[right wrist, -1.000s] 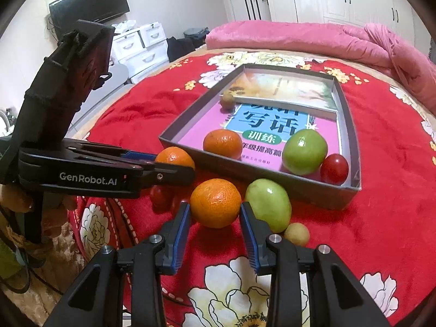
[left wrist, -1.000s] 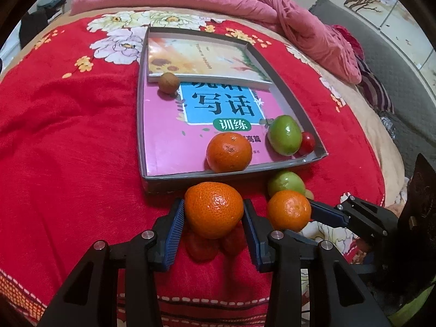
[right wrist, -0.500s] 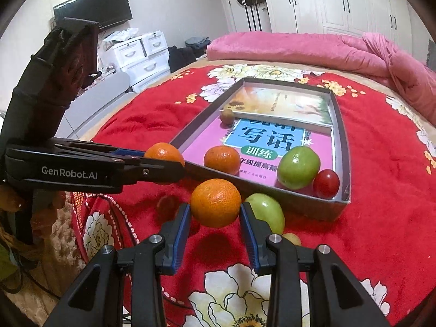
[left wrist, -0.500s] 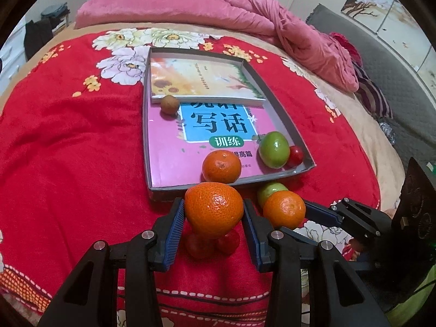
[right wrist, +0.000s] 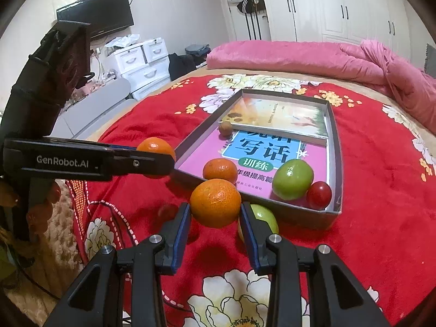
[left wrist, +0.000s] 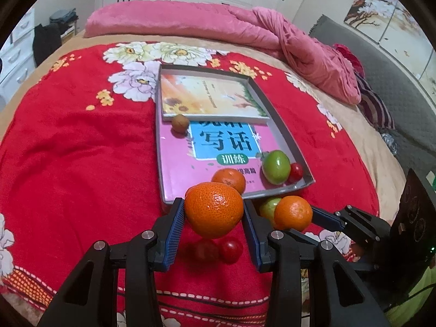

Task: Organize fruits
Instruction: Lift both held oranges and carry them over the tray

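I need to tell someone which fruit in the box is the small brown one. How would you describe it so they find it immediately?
On the red floral bedspread lies a shallow grey box lined with books. The small brown fruit sits alone at the box's left wall, against the edge of the sunflower book. It is dull tan and smaller than the orange and green fruits near the front.

A bedroom at home: a big bed (right wrist: 381, 190) with a red flower blanket (left wrist: 81, 163), white closets (right wrist: 340, 5), drawers (right wrist: 141, 62).

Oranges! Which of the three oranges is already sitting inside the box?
The orange in the box, lying on the pink book beside the green fruit. The other two are held up by the left gripper and right gripper.
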The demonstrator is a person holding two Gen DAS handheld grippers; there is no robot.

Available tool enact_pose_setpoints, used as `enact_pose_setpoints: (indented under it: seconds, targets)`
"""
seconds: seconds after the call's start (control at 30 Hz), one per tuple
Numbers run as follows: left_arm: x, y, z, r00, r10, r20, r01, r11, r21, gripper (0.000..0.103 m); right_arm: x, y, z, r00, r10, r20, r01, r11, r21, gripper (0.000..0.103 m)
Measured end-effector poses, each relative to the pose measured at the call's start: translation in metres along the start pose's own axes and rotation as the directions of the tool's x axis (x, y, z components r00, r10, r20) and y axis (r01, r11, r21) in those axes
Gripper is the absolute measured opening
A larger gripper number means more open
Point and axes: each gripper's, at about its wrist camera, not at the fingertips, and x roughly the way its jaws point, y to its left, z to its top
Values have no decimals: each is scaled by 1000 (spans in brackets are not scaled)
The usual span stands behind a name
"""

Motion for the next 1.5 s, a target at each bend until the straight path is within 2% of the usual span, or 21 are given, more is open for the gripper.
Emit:
enact_pose_setpoints:
  seconds: [0.37, 0.7, 1.07, 1.5]
  targets:
    - [-8, 12, 13, 998, 24, 52, -22, 999, -40, 43, -5, -2, 8, 999, -19, 34, 20, 1000, -9, 37]
    - [4, 11, 27, 996, 42, 79, -39, 998, -44, 43, -4, -6, 17, 998, -34, 57, 34, 999, -4, 37]
    - [29, 9, 31, 996, 67, 58, -65, 998, -23, 43, -2, -19, 26, 996, -61, 71, 60, 998, 9, 37]
    - [55, 0, 32, 995, 101, 19, -102, 995, 23, 43, 9, -63, 47, 989, -134, 68, 128, 989, 78, 37]
